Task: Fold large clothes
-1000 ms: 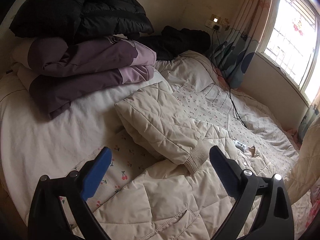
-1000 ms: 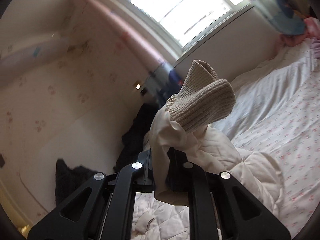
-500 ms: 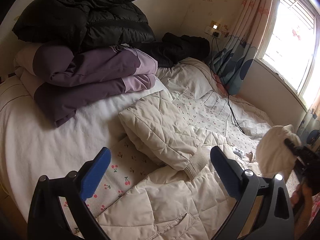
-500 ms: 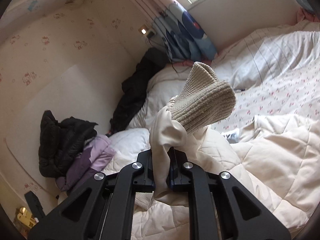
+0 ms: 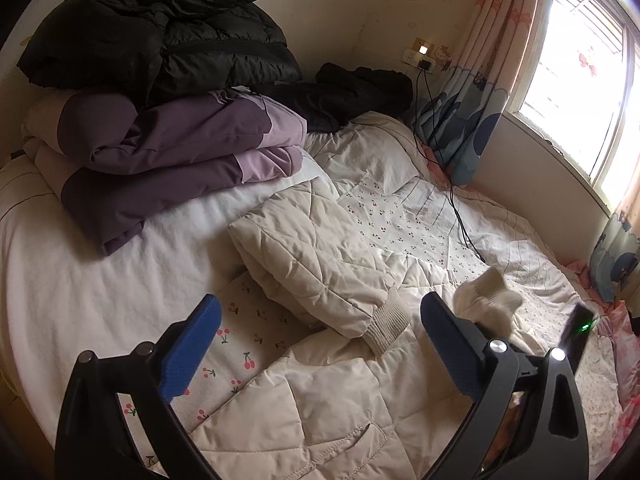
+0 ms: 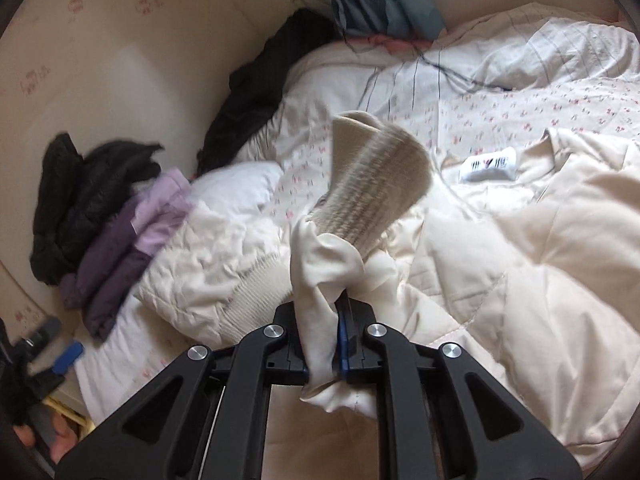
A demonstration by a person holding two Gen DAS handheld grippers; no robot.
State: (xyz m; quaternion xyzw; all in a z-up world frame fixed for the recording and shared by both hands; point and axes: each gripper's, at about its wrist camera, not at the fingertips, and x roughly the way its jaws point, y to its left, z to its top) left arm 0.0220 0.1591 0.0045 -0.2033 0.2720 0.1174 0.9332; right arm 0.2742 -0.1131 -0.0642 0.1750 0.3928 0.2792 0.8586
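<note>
A cream quilted jacket (image 5: 320, 392) lies spread on the bed, one sleeve (image 5: 304, 252) folded across it with its ribbed cuff (image 5: 390, 322) near the middle. My left gripper (image 5: 320, 316) hovers open above that cuff, holding nothing. My right gripper (image 6: 324, 320) pinches the other sleeve (image 6: 320, 264) just below its ribbed cuff (image 6: 372, 184), which sticks up past the fingers. Its jaws are opening, with the fabric still pressed between the pads. In the left wrist view this held cuff (image 5: 488, 296) hangs low over the jacket's right side.
Folded purple (image 5: 172, 152) and black (image 5: 168, 24) jackets are stacked at the bed's far left. A black garment (image 5: 360, 88) lies by the wall. A charger cable (image 5: 452, 192) trails over the cherry-print quilt (image 5: 400, 216). The curtain (image 5: 472, 112) and window are at the right.
My right gripper has swung down from facing the window to over the bed, carrying the sleeve toward the jacket's middle. The held cuff entered the left wrist view from the right. The left gripper stayed put.
</note>
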